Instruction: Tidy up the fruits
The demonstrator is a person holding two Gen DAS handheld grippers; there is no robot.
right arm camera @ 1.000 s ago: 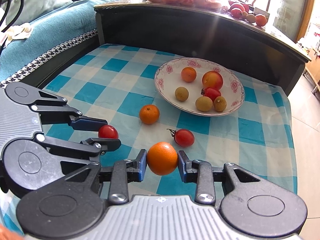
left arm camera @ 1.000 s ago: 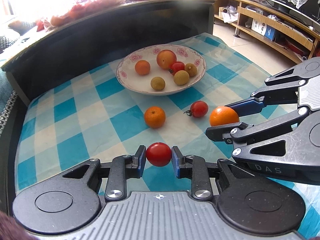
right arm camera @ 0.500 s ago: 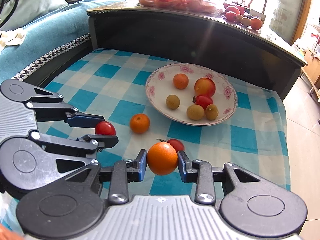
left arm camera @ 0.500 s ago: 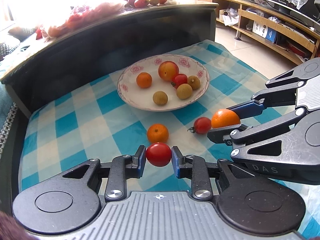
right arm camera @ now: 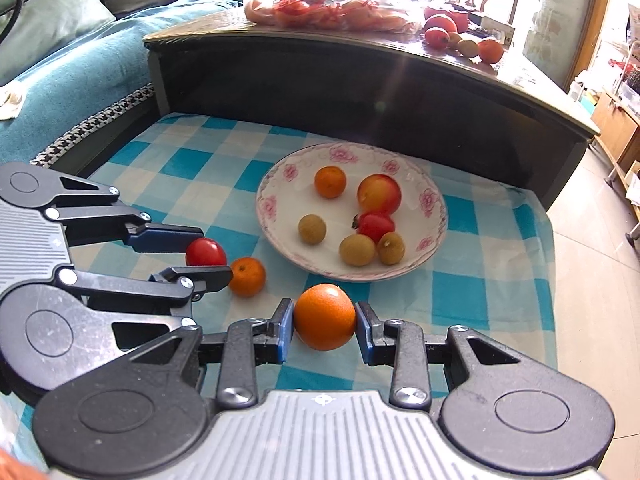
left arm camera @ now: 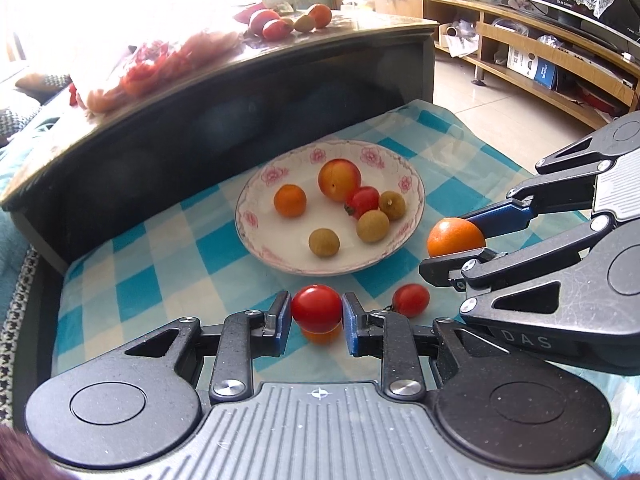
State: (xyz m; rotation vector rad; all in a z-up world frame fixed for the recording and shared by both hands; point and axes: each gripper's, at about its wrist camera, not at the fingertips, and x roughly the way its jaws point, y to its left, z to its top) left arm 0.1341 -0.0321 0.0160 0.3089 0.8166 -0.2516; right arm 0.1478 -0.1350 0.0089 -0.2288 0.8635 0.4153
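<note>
Mid-carry: our left gripper [left arm camera: 317,316] clamps a tomato [left arm camera: 316,308], our right gripper [right arm camera: 325,327] an orange [right arm camera: 325,317]. Next, clear the plate [right arm camera: 267,204] rim and release both inside.

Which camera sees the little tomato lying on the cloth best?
The left wrist view: the loose cherry tomato shows whole, stem too, right of the left gripper. The right wrist view doesn't show it.
</note>
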